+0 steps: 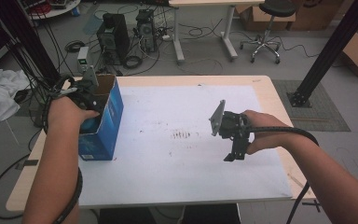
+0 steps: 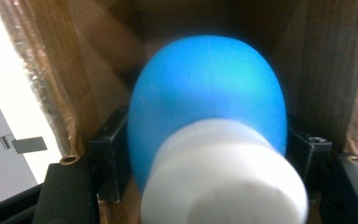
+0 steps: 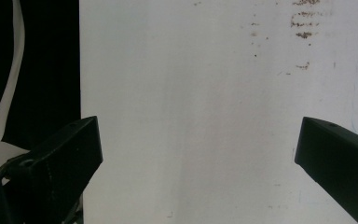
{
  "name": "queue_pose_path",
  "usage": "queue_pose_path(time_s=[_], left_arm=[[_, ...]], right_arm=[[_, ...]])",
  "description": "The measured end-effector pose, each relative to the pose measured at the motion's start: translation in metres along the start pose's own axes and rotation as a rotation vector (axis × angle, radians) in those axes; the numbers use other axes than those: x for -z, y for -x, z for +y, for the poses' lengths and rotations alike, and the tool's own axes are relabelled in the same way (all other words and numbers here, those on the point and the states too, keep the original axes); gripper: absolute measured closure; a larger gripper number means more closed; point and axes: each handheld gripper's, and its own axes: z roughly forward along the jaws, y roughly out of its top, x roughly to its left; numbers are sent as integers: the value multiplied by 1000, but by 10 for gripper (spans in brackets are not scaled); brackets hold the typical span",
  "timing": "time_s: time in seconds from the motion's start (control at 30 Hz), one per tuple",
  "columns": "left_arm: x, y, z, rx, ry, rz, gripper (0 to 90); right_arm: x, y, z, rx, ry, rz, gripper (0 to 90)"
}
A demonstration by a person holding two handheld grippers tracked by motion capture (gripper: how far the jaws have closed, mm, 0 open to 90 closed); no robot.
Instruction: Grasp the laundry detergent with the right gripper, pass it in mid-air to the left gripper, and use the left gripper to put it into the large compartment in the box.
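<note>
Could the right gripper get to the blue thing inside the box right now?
Probably not easily. The blue bulb with the white cap sits inside the blue box, and the left gripper fills the opening. The right gripper hovers open over the white mat.

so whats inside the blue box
A blue bulb with a white cap sits between the left gripper jaws inside the blue box. The box bottom is hidden behind it.
</note>
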Motion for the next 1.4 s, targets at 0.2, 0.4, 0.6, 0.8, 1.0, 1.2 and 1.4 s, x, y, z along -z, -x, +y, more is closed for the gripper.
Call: queue_pose_path(time_s=[0.2,0.4,0.6,0.8,1.0,1.2,1.4], left_arm=[[7,1,-2,0,8,-3,284],[16,1,-3,6,18,-3,241],[28,4,-4,-11,21,10,229],[41,7,-5,-28,20,11,222],[53,9,-8,-45,39,23,212],[65,11,-11,-64,51,23,189],[72,10,-13,-80,55,29,162]], right_arm=[[2,2,1,4,-6,2,2],[6,5,0,-1,-24,-2,2],[8,6,0,-5,-28,-2,2],[7,6,0,-3,-34,0,2],[10,5,2,-1,-30,-6,2],[8,5,2,-1,-25,-5,2],[9,4,3,0,-26,-6,3]])
